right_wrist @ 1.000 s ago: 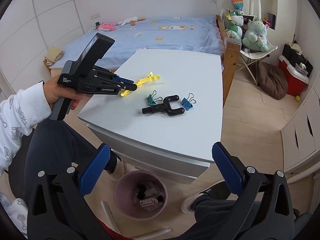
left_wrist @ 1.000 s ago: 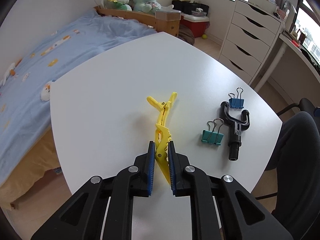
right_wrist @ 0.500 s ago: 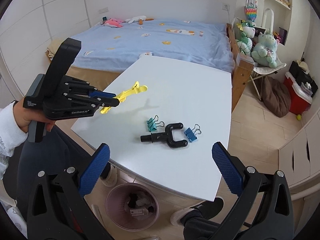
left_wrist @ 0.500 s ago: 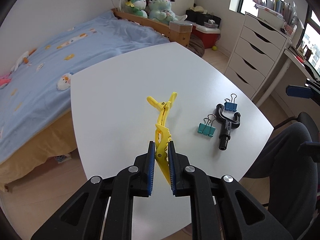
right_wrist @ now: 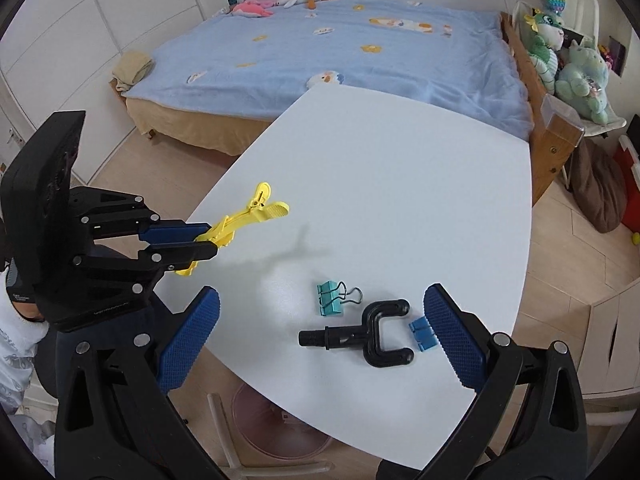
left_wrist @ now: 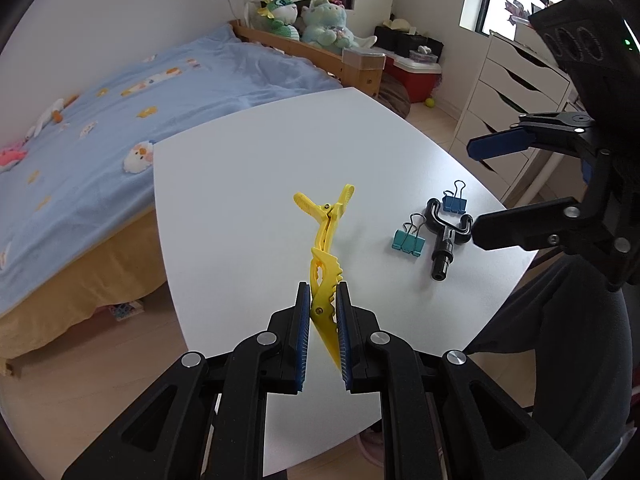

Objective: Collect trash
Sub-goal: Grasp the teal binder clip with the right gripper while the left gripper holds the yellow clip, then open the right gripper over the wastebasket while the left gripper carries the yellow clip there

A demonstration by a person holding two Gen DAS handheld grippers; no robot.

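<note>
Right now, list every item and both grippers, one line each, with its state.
left gripper: shut on yellow clip
yellow clip: held above the table, jaws closed
right gripper: open, empty
teal binder clip: lying on table
blue binder clip: lying on table
black forked part: lying flat between the binder clips

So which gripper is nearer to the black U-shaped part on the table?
Right. The right gripper hangs open just above the black U-shaped part, fingers on either side. The left gripper, shut on the yellow clip, is off to the side near the table edge.
</note>
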